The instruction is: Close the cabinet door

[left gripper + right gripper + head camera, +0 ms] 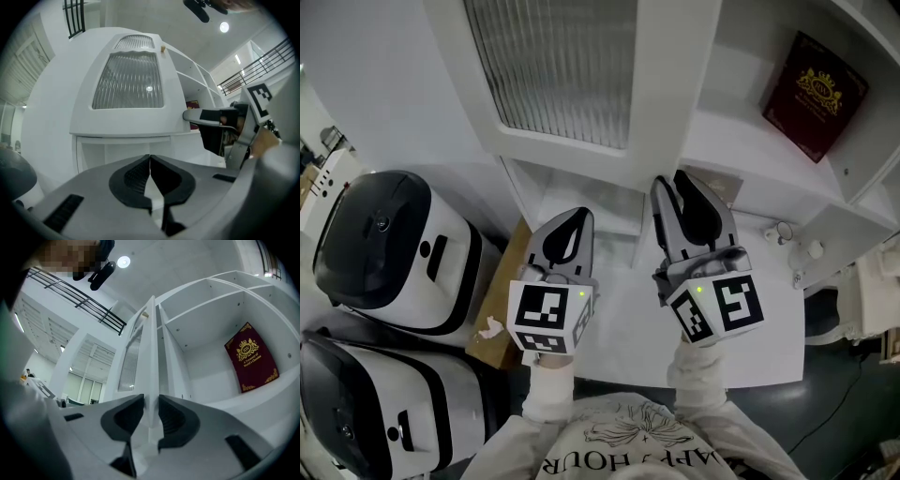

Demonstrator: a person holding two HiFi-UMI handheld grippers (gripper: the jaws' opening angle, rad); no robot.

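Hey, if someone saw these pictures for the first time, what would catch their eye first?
Most likely the open white cabinet door with its ribbed glass pane, at the top of the head view, with the right gripper closed on its edge. Next comes the dark red book with gold print in the open shelf at upper right, then the two black-and-white appliances at the left.

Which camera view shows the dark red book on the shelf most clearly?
The right gripper view: the dark red book stands large, its gold crest plain. The head view shows it whole but smaller; the left gripper view shows only a red sliver.
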